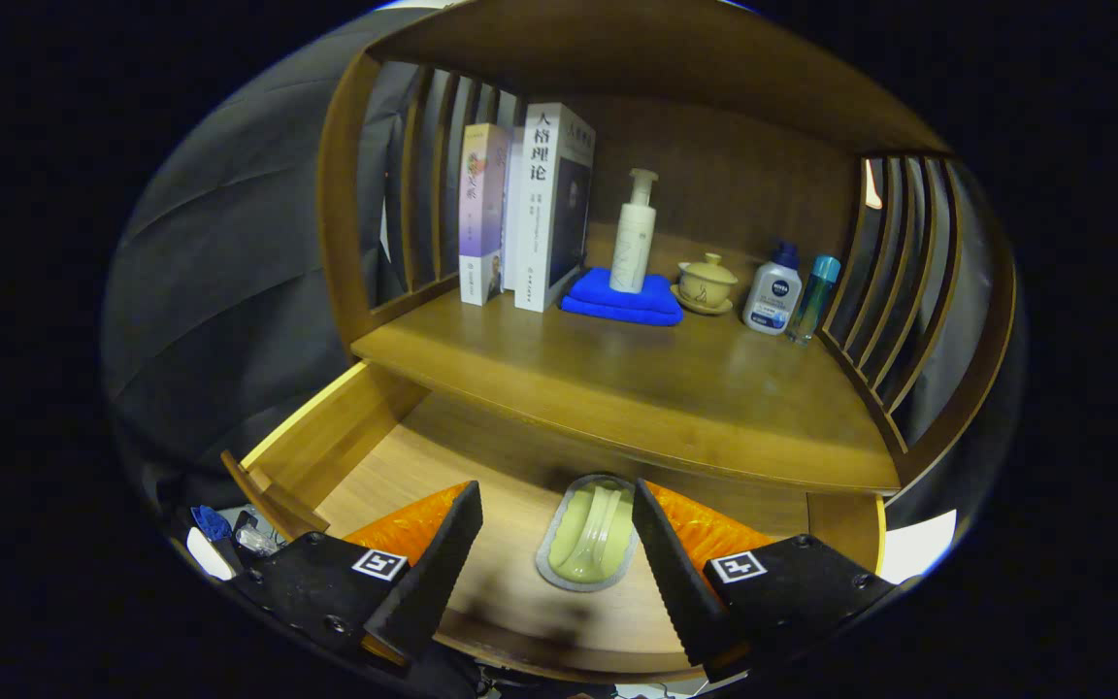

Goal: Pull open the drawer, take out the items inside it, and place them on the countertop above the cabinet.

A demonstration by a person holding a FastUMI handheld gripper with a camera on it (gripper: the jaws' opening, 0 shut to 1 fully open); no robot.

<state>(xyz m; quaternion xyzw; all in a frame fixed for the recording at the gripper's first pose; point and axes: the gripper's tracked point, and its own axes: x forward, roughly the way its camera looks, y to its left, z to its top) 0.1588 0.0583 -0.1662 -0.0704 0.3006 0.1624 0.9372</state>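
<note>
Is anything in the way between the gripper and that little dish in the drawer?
Nothing visible is. The hand-held gripper hangs open over the pulled-out drawer, and the dish lies bare on the drawer floor between its fingers, nearer the right one.

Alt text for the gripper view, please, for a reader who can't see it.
The open gripper hovers over the pulled-open wooden drawer, its fingers either side of a pale spoon in a tray. On the countertop above stand books, a pump bottle on a blue cloth, a lidded cup and two small bottles.

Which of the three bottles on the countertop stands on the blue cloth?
The tall white pump bottle, beside the books. The squat white bottle and the slim teal bottle stand on bare wood.
</note>
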